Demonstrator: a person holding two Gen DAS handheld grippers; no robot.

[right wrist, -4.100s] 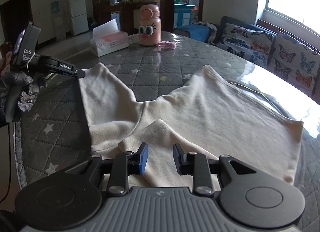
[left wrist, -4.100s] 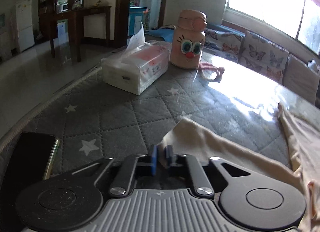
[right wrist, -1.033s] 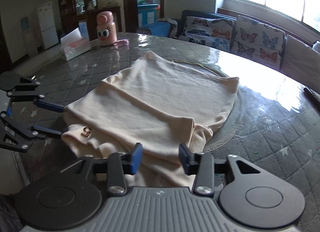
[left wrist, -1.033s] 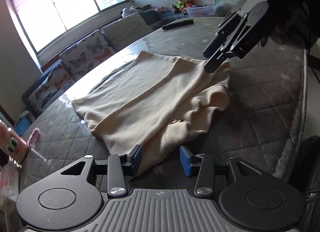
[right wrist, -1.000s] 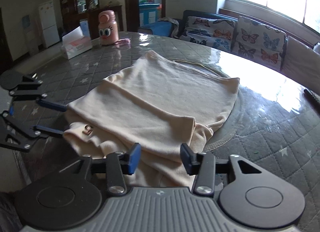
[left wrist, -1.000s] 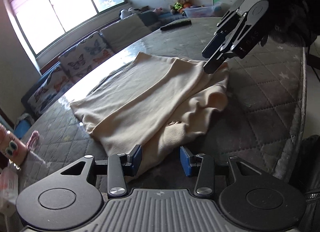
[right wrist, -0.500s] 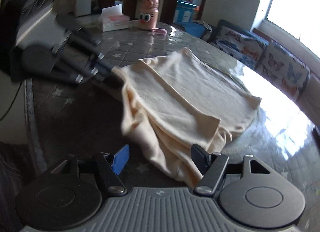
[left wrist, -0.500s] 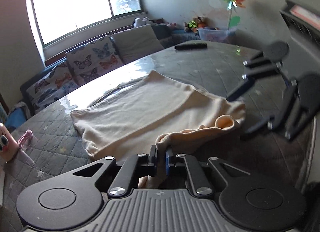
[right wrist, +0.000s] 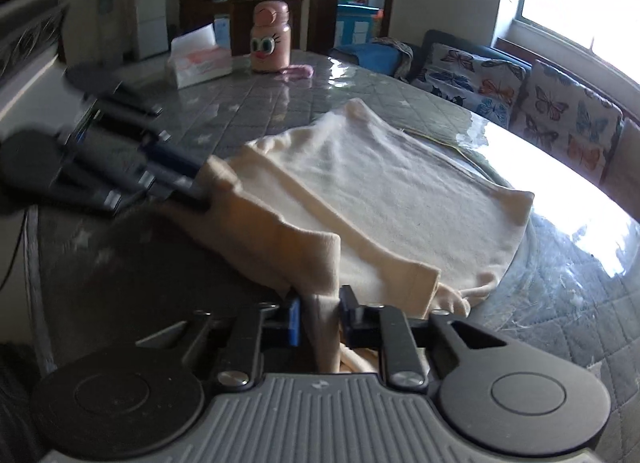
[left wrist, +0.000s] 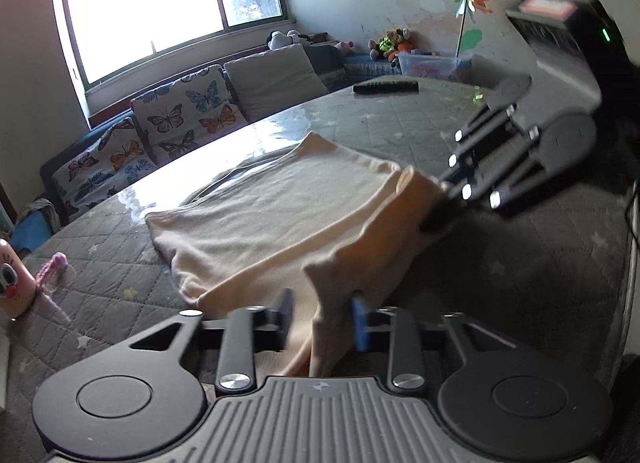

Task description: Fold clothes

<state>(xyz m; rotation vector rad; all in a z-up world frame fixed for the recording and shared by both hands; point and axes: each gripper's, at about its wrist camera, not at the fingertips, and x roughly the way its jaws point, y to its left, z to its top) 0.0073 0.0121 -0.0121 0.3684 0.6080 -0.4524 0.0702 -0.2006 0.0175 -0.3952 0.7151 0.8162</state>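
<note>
A cream garment [left wrist: 280, 199] lies partly folded on the quilted grey table [left wrist: 520, 263]. Its near edge is raised in a ridge between the two grippers. In the left wrist view my left gripper [left wrist: 322, 319] has blurred fingers standing well apart, with a fold of the cloth hanging loosely between them. My right gripper [right wrist: 320, 319] is shut on a bunched corner of the garment [right wrist: 380, 183]. Each gripper shows in the other's view at the cloth's raised edge: the right gripper [left wrist: 440, 199] and the left gripper [right wrist: 198, 183].
A pink cartoon bottle [right wrist: 270, 49], a tissue box [right wrist: 198, 63] and a pink hair tie [right wrist: 298, 71] sit at the table's far side. A black remote [left wrist: 386, 87] lies near the opposite edge. Butterfly cushions [left wrist: 184, 111] line the sofa under the window.
My right gripper went from wide open to shut on the garment's corner. The left fingers, shut on the cloth half a second ago, have spread apart. The cloth's near edge has lifted.
</note>
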